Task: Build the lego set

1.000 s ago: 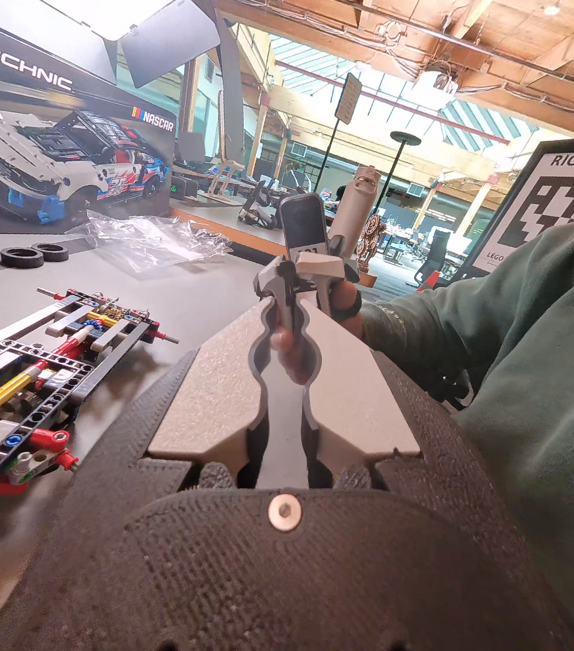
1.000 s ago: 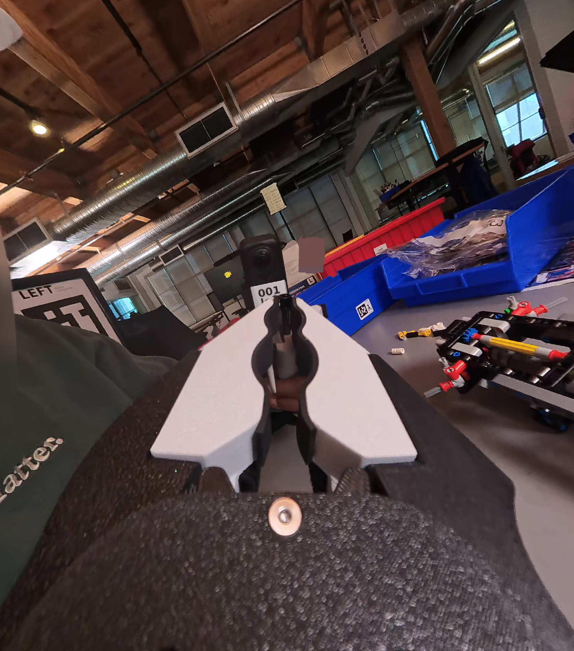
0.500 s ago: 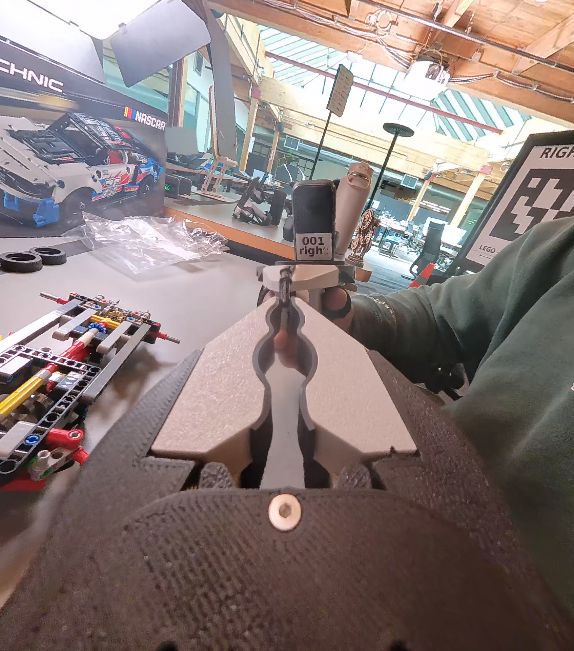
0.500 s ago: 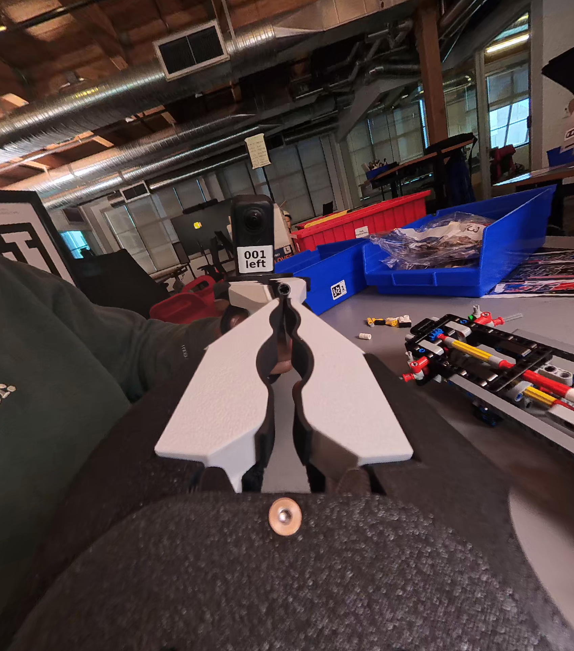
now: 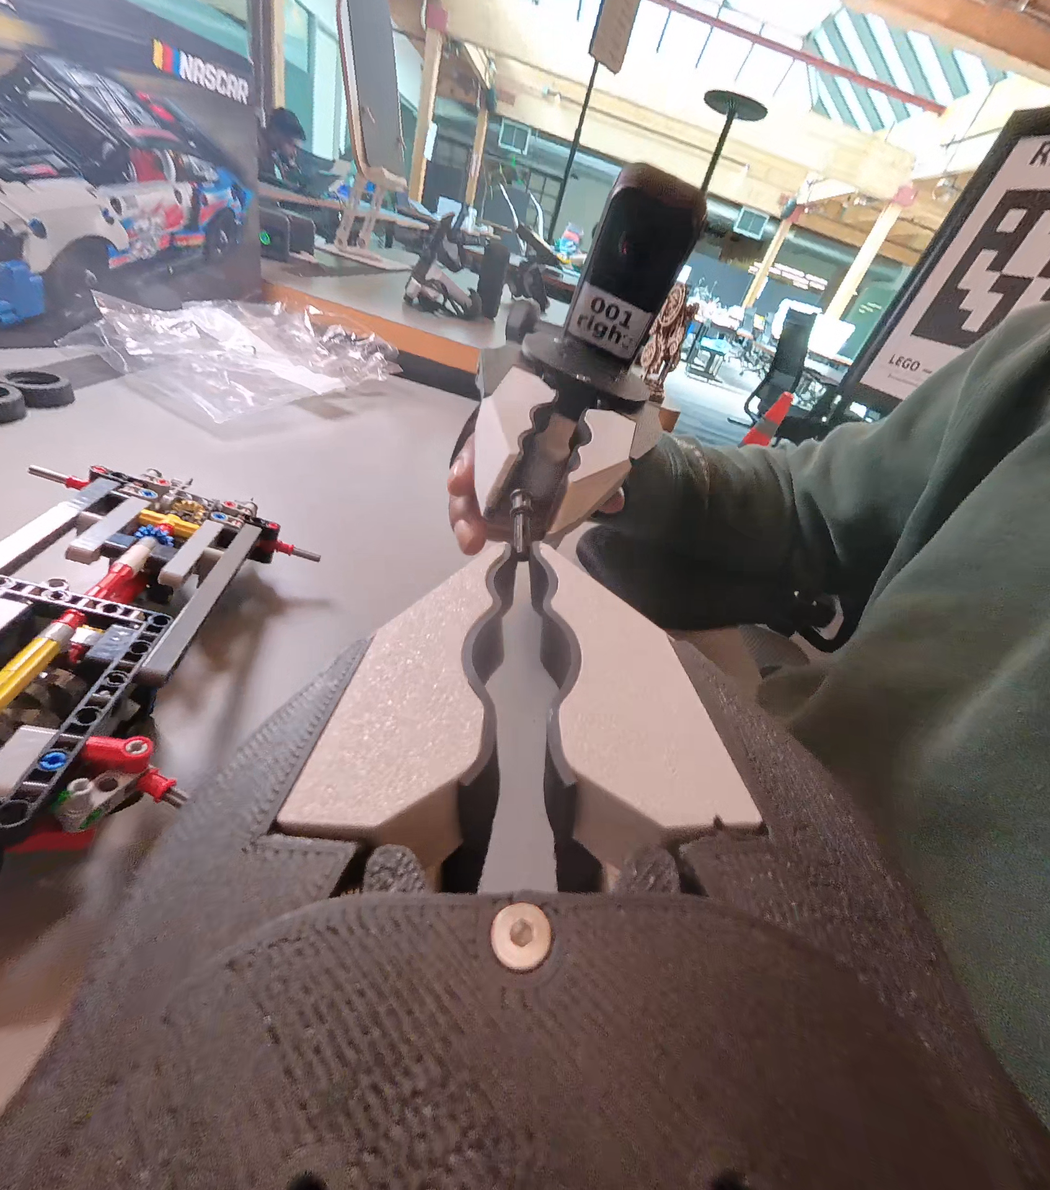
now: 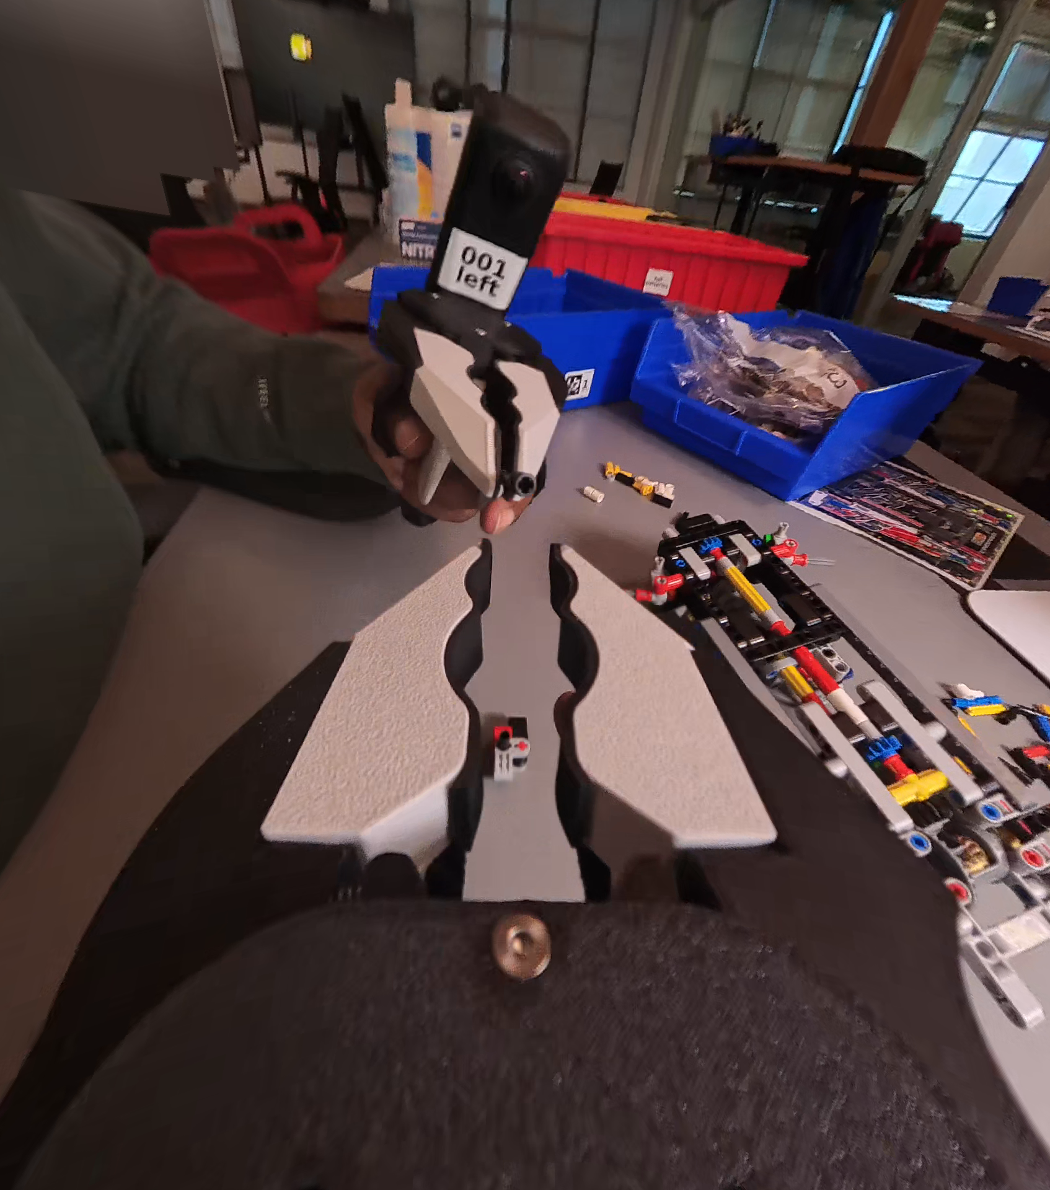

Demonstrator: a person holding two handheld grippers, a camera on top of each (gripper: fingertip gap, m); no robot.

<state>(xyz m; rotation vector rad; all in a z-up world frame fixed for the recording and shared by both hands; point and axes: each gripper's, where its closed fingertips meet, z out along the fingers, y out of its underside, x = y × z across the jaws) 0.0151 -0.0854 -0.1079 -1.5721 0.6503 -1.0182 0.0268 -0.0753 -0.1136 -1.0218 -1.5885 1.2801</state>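
Grey bench surface (image 6: 290,618) carries a small red-and-grey sub-assembly (image 6: 509,747) directly beneath the wide-spread right tongs (image 6: 519,554); beyond, left tongs (image 5: 519,560) pinch a short dark pin (image 5: 517,523), axis pointing toward the right tongs; chassis (image 6: 831,695) lies rightward.

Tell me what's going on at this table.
A person is building a Lego car with a hand-held gripper in each hand. The left hand-held gripper is shut on a small black pin, held in the air facing the right hand-held gripper, which is open and empty. A small red and grey piece lies on the table below the right one. The half-built chassis lies alongside, with neither gripper touching it.
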